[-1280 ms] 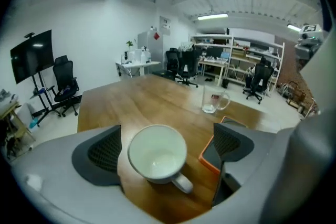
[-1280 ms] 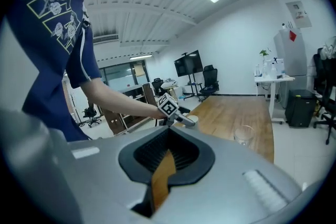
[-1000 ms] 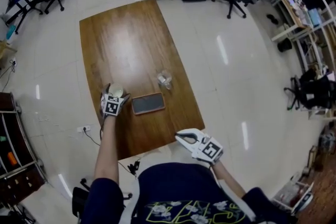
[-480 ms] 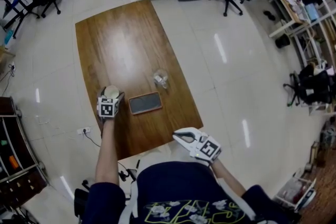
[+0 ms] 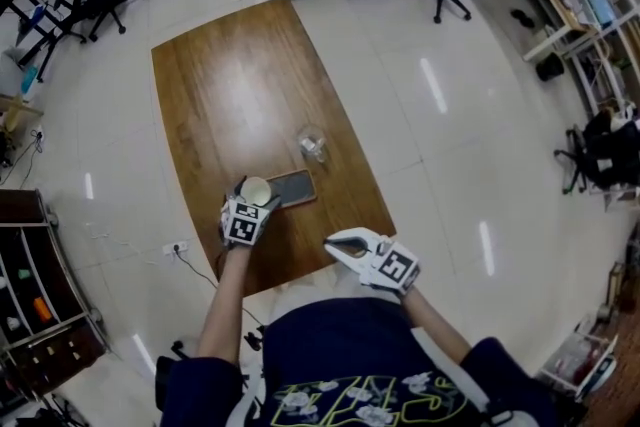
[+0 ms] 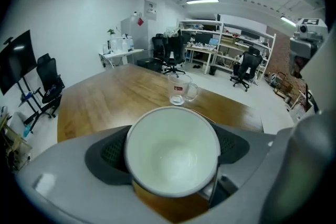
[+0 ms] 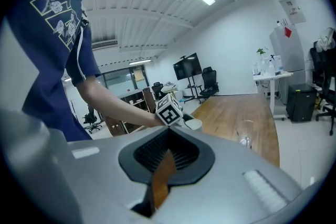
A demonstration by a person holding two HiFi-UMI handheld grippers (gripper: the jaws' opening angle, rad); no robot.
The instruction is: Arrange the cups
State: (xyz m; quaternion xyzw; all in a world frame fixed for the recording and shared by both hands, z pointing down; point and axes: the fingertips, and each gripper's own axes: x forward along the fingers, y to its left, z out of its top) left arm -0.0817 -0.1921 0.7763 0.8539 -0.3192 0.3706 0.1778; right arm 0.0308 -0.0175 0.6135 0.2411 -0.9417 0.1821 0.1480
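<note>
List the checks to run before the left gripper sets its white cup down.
1. Grip: the left gripper has just been closing; its fingers press the white round ceramic cup on both sides. Ok.
2. Cup upright, mouth up, empty. Ok.
3. Cup's base off the brown wooden table: cannot tell.
4. Dark flat rectangular tray beside the cup: nothing on its visible part. Ok.
5. Clear glass mug stands apart, beyond the tray. Ok.
6. Right gripper shut, empty, at the table's near edge, away from the cup. Ok.
</note>
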